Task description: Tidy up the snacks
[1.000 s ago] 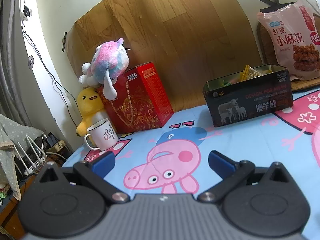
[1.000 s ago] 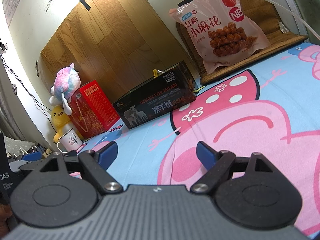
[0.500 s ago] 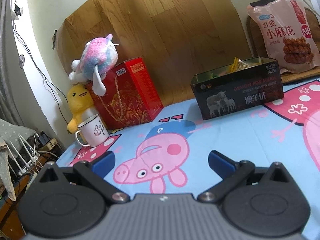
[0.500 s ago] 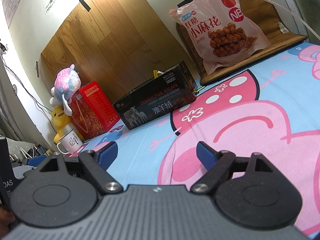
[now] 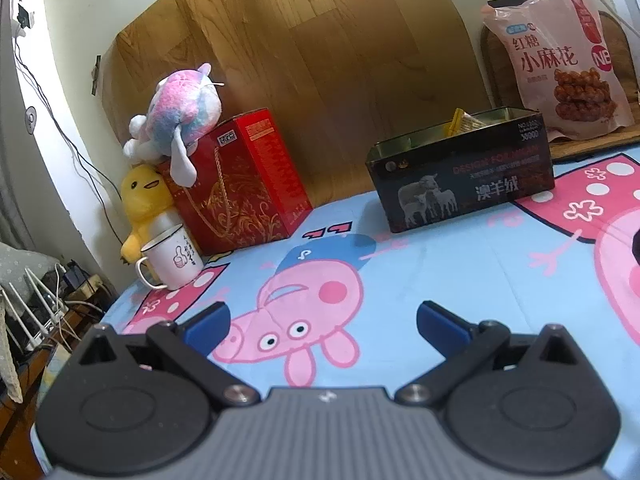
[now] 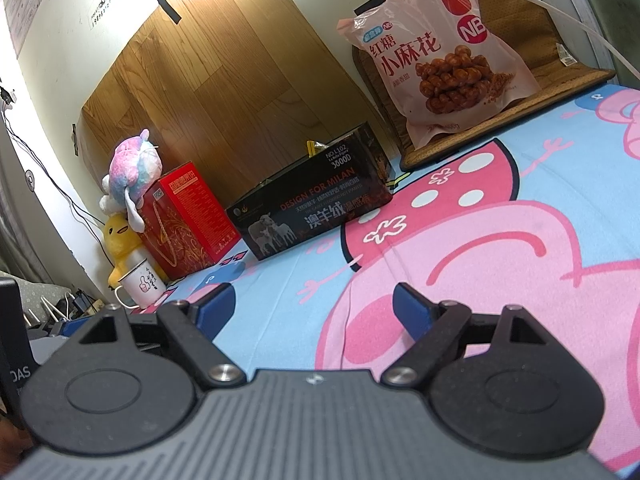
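Observation:
A black tin box (image 5: 464, 176) (image 6: 316, 216) with sheep printed on it stands open at the back of the bed, and yellow snack packets (image 5: 464, 122) poke out of its top. A large pink bag of twisted dough snacks (image 5: 560, 60) (image 6: 436, 56) leans upright behind it to the right. My left gripper (image 5: 322, 324) is open and empty, low over the cartoon-pig sheet (image 5: 440, 272), well short of the box. My right gripper (image 6: 314, 306) is also open and empty, hovering over the sheet (image 6: 500, 240) in front of the box.
A red gift box (image 5: 240, 184) (image 6: 184, 220) with a pastel plush (image 5: 176, 108) on top stands at the back left, beside a yellow duck plush (image 5: 144, 204) and a white mug (image 5: 172, 260) (image 6: 142, 284). A wooden board (image 5: 300, 40) leans on the wall. A woven mat (image 6: 520, 92) lies under the bag. Routers and cables (image 5: 36, 312) sit off the left edge.
The left wrist view has swung and tilted slightly, so the box and bag shift in frame. The right wrist view is unchanged. Both grippers stay open.

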{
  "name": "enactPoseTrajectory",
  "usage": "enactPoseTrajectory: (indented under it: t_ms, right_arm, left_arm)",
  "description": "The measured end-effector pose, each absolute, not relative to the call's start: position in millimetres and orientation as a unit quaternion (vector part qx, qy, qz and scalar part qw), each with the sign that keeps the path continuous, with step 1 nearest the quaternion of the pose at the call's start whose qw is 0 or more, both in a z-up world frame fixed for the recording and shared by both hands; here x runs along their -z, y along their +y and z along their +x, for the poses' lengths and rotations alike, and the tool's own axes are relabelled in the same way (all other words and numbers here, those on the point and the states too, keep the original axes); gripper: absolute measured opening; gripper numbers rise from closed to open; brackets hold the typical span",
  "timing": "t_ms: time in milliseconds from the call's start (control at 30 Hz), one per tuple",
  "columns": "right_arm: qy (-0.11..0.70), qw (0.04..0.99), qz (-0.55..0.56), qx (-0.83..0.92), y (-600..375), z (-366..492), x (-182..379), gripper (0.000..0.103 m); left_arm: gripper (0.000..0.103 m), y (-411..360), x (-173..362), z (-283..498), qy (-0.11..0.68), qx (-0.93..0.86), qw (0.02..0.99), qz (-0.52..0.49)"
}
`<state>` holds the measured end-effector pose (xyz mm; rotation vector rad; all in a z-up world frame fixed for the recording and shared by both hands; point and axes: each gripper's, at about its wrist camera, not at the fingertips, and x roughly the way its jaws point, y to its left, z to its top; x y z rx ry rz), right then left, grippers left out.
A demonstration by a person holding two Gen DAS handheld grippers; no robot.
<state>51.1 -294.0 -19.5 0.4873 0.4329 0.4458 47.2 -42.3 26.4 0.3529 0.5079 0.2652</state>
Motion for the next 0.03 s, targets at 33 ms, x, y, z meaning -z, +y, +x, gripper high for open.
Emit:
enactPoseTrajectory:
  t_ms: [33]
  right_arm:
    - [0.211, 0.923, 0.237, -0.217, -294.1, 51.2, 19.5, 0.088]
  left_arm:
    - [0.103, -42.8, -26.1, 47.3, 0.251, -0.129, 0.944, 0.173]
